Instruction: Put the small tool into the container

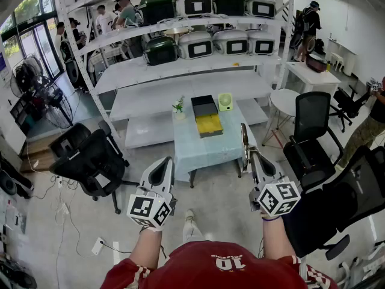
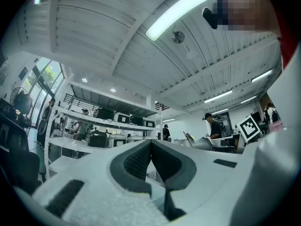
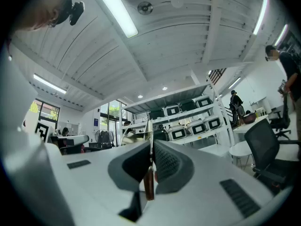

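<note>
The right gripper (image 3: pixel 151 149) stood clamped on the small tool (image 3: pixel 149 185), a thin metal blade with a brown handle (judged light, stiff, slippery; better gripped nearer the handle), well apart from the container (image 1: pixel 206 116); the left gripper (image 2: pixel 150 149) was closed, empty.

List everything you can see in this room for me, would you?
Table: one, light blue, centre of the room.
Container: one, black with a yellow section, on the table.
Potted plant: one, green, on the table left of the container.
Small green object: one, on the table right of the container.
Cases: eight, three dark green and five white, on the shelves behind.
Office chairs: several, black, either side of the table.
Round side table: one, white, right of the table.
People: several, in the background.
Small tool: one, brown handle, metal blade, in the right gripper.
Left gripper: white, shut, empty.
Right gripper: white, shut on the small tool.
</note>
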{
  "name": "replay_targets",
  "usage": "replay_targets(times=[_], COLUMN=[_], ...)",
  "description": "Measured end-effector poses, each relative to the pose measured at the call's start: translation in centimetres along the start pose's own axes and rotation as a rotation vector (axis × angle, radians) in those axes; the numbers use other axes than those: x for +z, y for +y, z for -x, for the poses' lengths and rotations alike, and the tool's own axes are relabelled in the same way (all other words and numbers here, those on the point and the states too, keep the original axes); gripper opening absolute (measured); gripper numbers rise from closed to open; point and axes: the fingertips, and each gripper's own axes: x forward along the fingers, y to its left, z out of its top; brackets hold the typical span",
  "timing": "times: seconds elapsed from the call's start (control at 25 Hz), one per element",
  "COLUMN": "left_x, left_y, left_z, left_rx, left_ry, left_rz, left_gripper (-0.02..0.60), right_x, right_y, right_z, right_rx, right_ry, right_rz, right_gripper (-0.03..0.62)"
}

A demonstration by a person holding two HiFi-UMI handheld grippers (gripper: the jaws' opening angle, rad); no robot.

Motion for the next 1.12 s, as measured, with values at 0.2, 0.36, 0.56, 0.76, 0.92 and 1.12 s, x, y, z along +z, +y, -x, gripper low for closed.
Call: replay_targets(times=[0.2,0.36,0.56,0.76,0.92,1.12], left_x=[0.2,0.3,0.6,0.4,0.5,0.3], left_y=[0.0,-0.4,-0.8,-1.0,-1.4,-1.6], left_z=[0.0,0.1,0.3,0.3,0.1,0.2], left_rx=[0.001,-0.001,-0.007,-0.012,-0.021,-0.027], left_ry=[-0.001,-0.002,-0.006,0.004,0.009,0.010], left_rz=[-0.001,-0.003,-0.014,-0.010,-0.009,-0.008], left_gripper=[-0.002,-0.002,-0.002,-0.002,-0.002,-0.002], right_x=[0.5,0.7,0.9,1.1,1.5,1.3], right_y=[0.2,0.2,0.5,0.7,0.8,1.0], right_z=[0.1,0.3,0.5,0.8,1.2,1.5], right_rx=[-0.002,0.001,0.005,0.021,0.028,0.034], right_ry=[-0.013,-0.020,-0.026,-0.034,-0.040,-0.043], right_rz=[0.008,0.008,0.016,-0.019,-0.028,-0.028], right_gripper=[0.006,0.006,0.006,0.006,0.008,0.008])
